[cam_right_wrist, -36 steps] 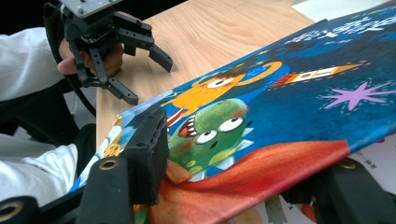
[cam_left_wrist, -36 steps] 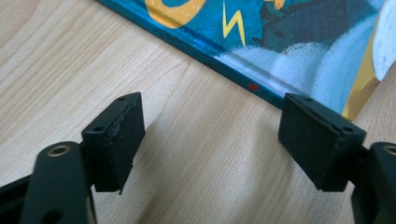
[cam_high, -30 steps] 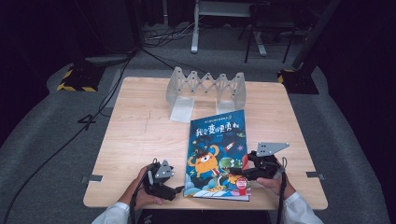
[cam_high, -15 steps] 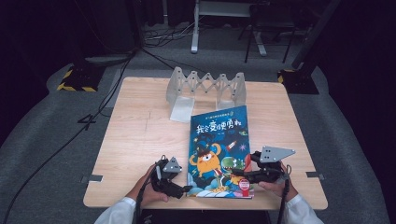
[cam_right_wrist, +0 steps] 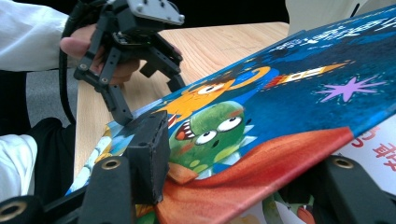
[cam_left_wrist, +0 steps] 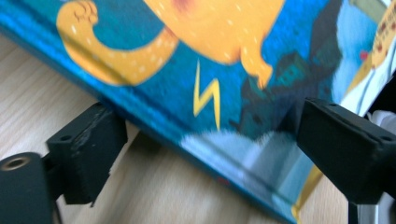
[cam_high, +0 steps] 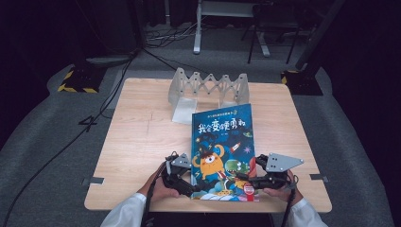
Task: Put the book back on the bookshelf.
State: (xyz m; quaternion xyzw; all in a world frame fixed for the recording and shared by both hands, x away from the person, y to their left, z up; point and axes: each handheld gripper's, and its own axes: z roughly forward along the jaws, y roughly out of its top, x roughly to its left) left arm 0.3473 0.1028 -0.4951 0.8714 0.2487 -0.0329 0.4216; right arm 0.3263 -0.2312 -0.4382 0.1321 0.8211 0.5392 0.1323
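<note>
Since a second ago our left gripper (cam_high: 187, 182) has slid inward along the near edge to the book's (cam_high: 222, 142) lower left corner, and its jaws have just been opening. In the left gripper view they stand apart, one on each side of the spine edge, with the book between them; we can't see the pads pressing on it.

Our right gripper (cam_high: 250, 179) sits at the lower right corner. In the right gripper view the front cover (cam_right_wrist: 280, 158) is lifted off the pages, one jaw on top of it and the other below, so we judge the cover pinched.

Farther out, the book lies with its long axis running away from us, its far end near the folding rack (cam_high: 208, 90) on the table (cam_high: 137, 137). The opening will likely hinge about the left edge.
</note>
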